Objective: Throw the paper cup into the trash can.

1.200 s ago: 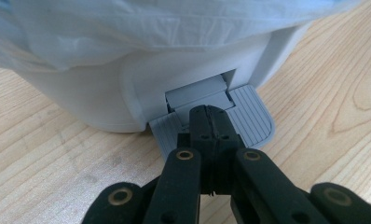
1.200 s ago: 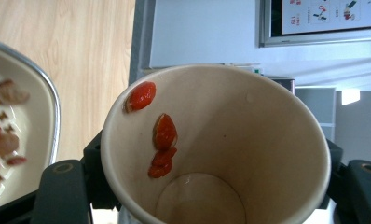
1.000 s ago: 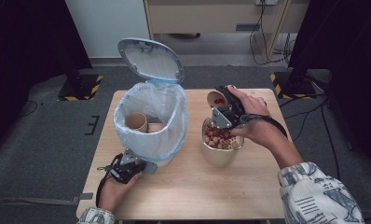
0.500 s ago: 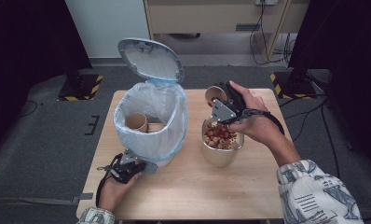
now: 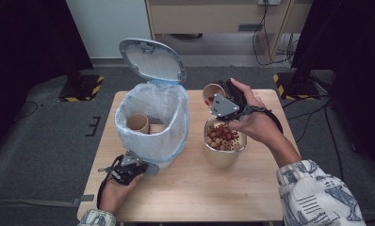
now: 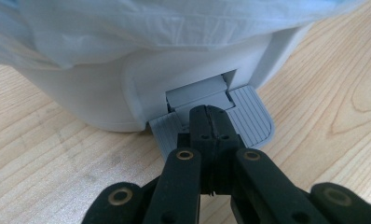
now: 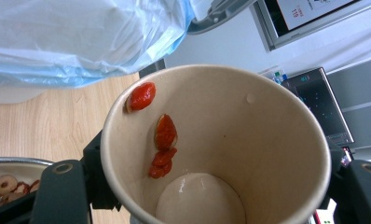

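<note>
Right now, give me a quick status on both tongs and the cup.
Left tongs shut, pressing the bin pedal; lid up. Right tongs shut on paper cup, tilted over the bowl; red slices stuck inside. Nothing in the way.

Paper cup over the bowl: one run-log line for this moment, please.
left gripper: shut, pressing bin pedal | lid: open | right gripper: shut on paper cup, tilted | red slices: stuck inside | bowl: below
</note>
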A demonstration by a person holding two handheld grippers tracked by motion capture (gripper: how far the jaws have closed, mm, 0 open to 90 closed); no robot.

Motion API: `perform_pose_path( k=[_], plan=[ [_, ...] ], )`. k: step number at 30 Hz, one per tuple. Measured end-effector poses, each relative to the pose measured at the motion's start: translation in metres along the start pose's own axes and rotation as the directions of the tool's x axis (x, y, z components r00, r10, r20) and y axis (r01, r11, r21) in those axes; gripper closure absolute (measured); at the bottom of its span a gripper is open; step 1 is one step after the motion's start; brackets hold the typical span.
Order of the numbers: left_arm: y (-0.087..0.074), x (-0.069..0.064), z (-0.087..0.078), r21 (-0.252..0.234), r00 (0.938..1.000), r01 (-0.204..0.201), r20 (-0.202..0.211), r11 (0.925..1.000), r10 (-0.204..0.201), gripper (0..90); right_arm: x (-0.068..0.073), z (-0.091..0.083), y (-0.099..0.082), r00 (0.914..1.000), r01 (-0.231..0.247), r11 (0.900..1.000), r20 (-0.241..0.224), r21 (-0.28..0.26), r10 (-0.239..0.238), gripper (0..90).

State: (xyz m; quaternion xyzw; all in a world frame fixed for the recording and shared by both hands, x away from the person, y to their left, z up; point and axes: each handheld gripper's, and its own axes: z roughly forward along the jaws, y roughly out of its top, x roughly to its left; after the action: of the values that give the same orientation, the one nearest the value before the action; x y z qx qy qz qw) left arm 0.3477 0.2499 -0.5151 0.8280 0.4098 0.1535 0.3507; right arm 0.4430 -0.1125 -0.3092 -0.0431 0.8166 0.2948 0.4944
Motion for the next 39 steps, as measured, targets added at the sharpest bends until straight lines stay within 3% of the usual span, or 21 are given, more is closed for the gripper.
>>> perform_pose_path(
  k=[16,39],
  plan=[
    [0.0,0.0,0.0,0.0,1.0,-0.002,-0.002,1.0,0.002,89.9,-0.011,-0.003,0.014,0.9976,-0.063,0.9977,-0.03,-0.024,0.062,27.1],
    [0.0,0.0,0.0,0.002,1.0,-0.003,-0.002,1.0,0.003,89.9,-0.024,-0.004,0.044,0.9978,-0.054,0.9971,-0.041,-0.053,0.052,26.9]
  ],
)
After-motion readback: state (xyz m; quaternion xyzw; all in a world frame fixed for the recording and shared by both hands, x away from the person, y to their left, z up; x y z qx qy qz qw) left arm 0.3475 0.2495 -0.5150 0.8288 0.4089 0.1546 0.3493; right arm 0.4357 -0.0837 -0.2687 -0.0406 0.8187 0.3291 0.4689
